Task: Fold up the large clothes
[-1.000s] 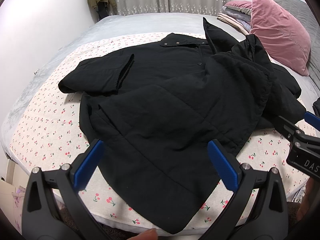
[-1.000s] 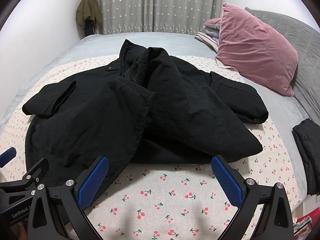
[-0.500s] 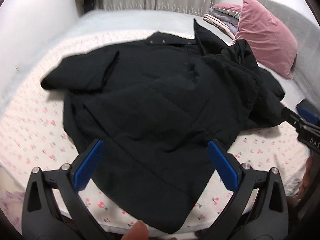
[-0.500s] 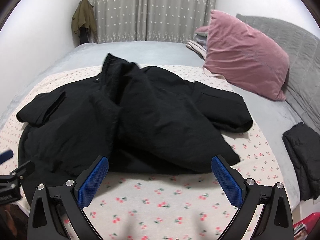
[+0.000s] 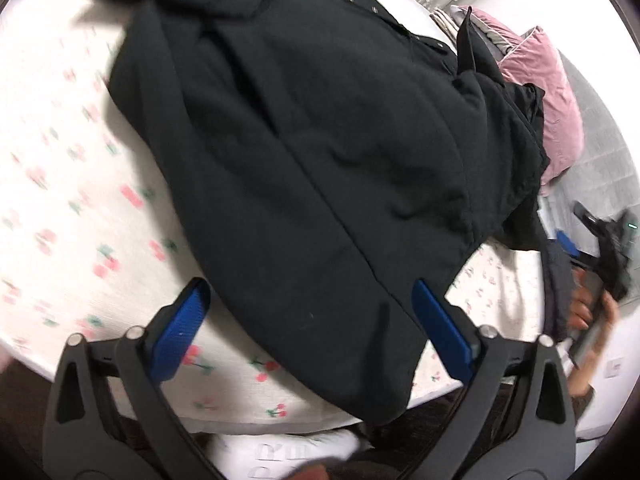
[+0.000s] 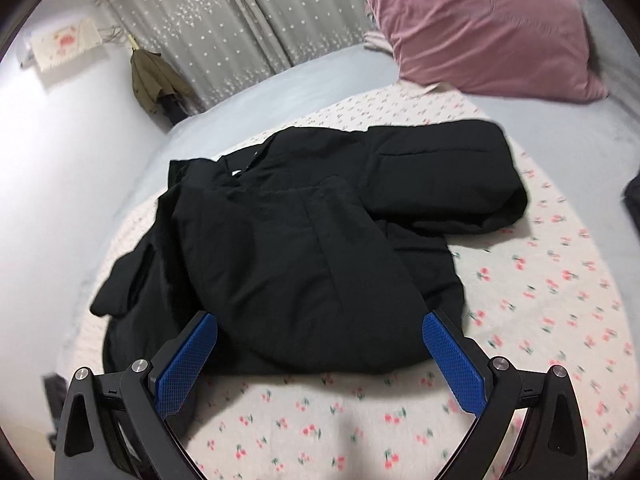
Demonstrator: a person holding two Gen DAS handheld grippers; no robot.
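The black padded jacket (image 6: 304, 248) lies rumpled on our cherry-print sheet (image 6: 540, 320), one front panel flopped over the body — we judge folding has barely begun. Left gripper (image 5: 306, 320) and right gripper (image 6: 320, 354) both hang wide open, empty; next we need a hem corner. The pink velvet pillow (image 6: 480, 28) sits beyond.

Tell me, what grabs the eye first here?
A big black coat sprawls, half folded, across the middle of a cherry-print sheet on the bed. Behind it to the right leans a pink pillow. At the bottom of each view a claw with blue pads gapes open over the coat's near edge: the left claw and the right claw.
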